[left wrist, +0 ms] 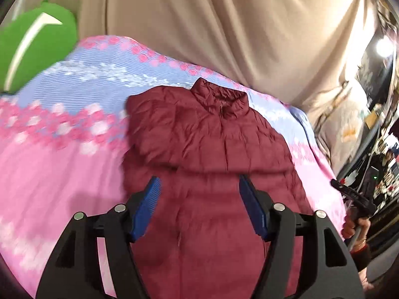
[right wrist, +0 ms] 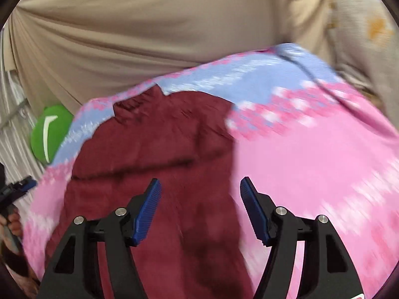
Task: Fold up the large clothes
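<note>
A dark red padded jacket (left wrist: 207, 134) lies flat on a pink and blue flowered bedspread (left wrist: 49, 154), collar at the far end, a sleeve folded across its chest. My left gripper (left wrist: 199, 186) hovers above the jacket's lower part, open, with nothing between its blue pads (left wrist: 147, 206). In the right wrist view the same jacket (right wrist: 154, 154) fills the middle and left. My right gripper (right wrist: 200, 189) hangs open over the jacket's right edge, nothing between its blue pads (right wrist: 254, 211). The right gripper's tip (left wrist: 349, 194) shows at the right edge of the left view, held by a hand.
A green plush cushion (left wrist: 32, 47) sits at the bedspread's far left corner. Beige curtain fabric (left wrist: 224, 25) hangs behind the bed. Cluttered shelves and a bright lamp (left wrist: 384, 47) stand at the far right. The bedspread (right wrist: 311, 162) spreads bare to the jacket's right.
</note>
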Action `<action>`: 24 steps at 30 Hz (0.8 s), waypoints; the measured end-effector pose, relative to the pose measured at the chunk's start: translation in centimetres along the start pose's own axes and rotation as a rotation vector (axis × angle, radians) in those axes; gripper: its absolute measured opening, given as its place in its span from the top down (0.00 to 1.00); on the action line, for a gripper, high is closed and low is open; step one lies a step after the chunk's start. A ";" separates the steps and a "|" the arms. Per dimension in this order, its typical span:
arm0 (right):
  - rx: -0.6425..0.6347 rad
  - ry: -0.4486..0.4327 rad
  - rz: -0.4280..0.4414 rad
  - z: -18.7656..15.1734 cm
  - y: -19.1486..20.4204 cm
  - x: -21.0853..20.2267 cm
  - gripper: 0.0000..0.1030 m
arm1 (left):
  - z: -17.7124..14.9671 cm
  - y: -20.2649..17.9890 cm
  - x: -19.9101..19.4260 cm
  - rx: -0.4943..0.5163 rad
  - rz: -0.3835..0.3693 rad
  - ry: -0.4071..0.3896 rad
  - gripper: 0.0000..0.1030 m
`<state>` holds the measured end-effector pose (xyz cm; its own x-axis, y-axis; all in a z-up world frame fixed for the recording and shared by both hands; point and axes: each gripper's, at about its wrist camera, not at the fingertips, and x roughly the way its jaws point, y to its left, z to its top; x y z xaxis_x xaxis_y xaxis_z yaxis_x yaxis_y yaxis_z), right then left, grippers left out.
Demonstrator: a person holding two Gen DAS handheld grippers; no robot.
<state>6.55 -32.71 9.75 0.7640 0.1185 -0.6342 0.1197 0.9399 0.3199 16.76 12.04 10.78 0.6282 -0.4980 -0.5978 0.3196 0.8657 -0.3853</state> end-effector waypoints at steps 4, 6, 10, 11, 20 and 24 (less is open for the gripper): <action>0.039 0.077 -0.038 3.4 1.2 9.6 0.36 | 2.0 2.0 7.7 -0.060 0.089 0.029 0.44; 0.058 0.113 -0.064 4.1 1.3 13.4 0.36 | 2.5 2.9 10.6 -0.066 0.123 0.036 0.49; 0.082 0.183 -0.052 4.4 1.7 17.8 0.82 | 2.9 3.8 14.6 -0.047 0.179 0.082 0.69; 0.056 0.190 -0.032 4.9 2.4 18.3 0.97 | 3.0 4.0 15.3 -0.031 0.200 0.097 0.78; -0.005 0.196 -0.089 5.3 1.9 20.9 1.00 | 1.6 6.6 17.6 -0.042 0.218 0.102 0.96; -0.048 0.133 -0.174 6.0 3.3 18.1 0.89 | 1.4 7.2 14.9 -0.070 0.195 0.101 0.95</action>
<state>24.57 -29.36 3.51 0.6440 -0.0091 -0.7650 0.2102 0.9635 0.1655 29.41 10.94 0.03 0.5977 -0.3270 -0.7320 0.1464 0.9422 -0.3014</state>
